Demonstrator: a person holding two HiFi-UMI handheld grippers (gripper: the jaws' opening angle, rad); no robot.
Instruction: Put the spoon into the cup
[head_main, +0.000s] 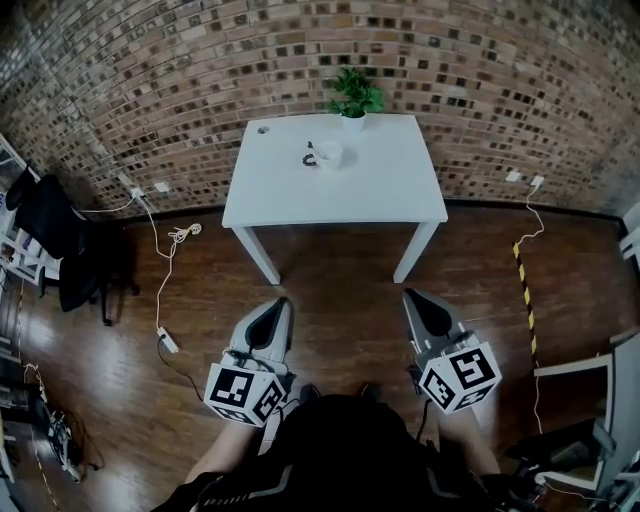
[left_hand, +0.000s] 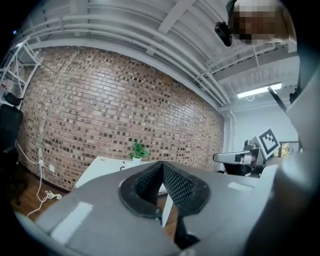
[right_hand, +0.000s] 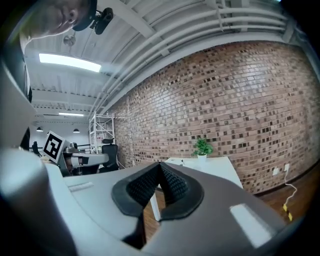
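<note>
plant behind cup | spoon beside cup | chair far left

I see a smooth, matt white desk, dark wood floor planks with a soft sheen, and a rough brick wall. My left gripper and right gripper show matt grey plastic shells and knurled black pads.

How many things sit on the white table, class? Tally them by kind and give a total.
Small green plant in a white pot: 1
White round cup: 1
Dark spoon, lying just left of the cup: 1
Total: 3
</note>
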